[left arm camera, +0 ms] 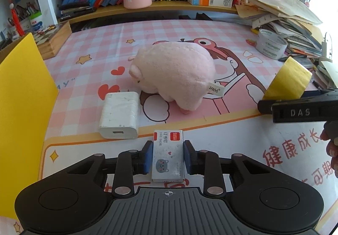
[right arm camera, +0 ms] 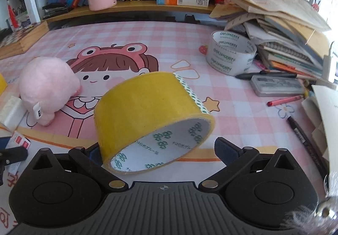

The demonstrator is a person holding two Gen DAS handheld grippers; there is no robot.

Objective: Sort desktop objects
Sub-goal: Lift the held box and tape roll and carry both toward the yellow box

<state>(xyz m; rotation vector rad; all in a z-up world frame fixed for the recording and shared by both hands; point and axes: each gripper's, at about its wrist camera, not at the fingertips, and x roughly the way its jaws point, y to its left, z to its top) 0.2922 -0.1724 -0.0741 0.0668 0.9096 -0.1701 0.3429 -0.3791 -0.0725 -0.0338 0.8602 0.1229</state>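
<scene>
My left gripper (left arm camera: 168,155) is pinching a small cardboard staple box (left arm camera: 168,155) lying flat on the counter (left arm camera: 243,129), blue pads (left arm camera: 149,155) on both sides. Right gripper (right arm camera: 160,150) w/ one finger inside a glossy yellow tape roll (right arm camera: 147,116), tilted; can't tell if it's clamped. Fuzzy pink plush pig (left arm camera: 175,72) sits mid-counter.

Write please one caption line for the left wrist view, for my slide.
Left gripper shut on a staple box on the desk mat, before a white charger and a pink plush pig.

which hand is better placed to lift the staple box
Left. Its tool has both pads against the staple box sides, shut on it. The right tool is occupied with the yellow tape and sits off to the side.
</scene>
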